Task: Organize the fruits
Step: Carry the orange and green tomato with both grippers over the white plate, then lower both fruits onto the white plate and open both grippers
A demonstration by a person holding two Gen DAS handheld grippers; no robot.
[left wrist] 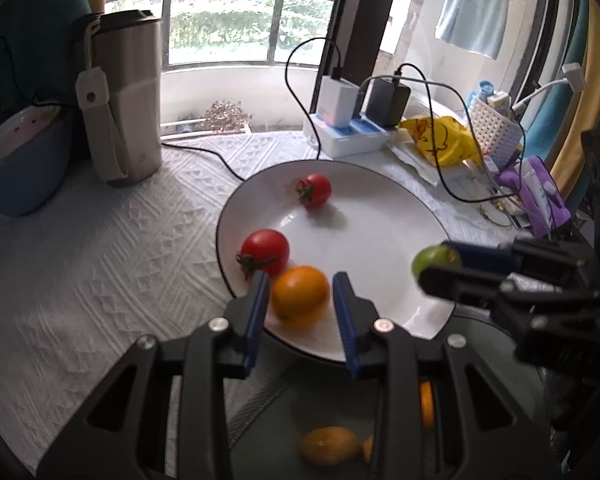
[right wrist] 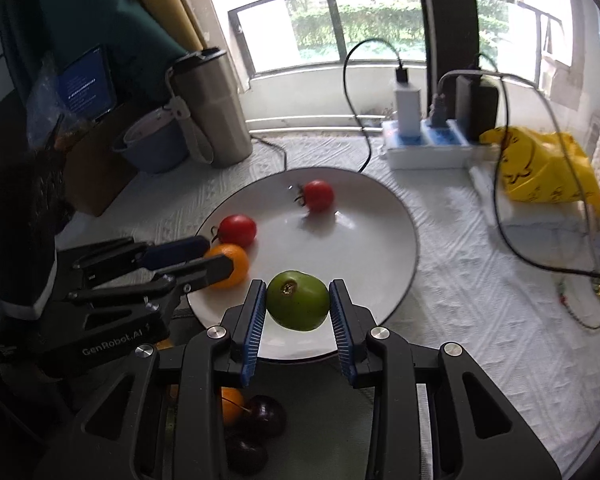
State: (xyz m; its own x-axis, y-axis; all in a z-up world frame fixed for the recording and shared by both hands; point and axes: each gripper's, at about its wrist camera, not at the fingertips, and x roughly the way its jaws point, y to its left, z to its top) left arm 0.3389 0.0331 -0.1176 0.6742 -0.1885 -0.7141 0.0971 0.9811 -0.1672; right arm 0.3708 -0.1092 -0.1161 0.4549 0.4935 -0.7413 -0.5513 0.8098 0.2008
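A white plate on the white cloth holds two red tomatoes and an orange fruit. My left gripper is open, its blue pads on either side of the orange fruit, with a gap on the right side. My right gripper is shut on a green fruit and holds it over the plate's near edge.
A steel tumbler and a blue bowl stand at the back left. A power strip with chargers and cables, a yellow bag and a white basket crowd the back right. More fruit lies below the grippers.
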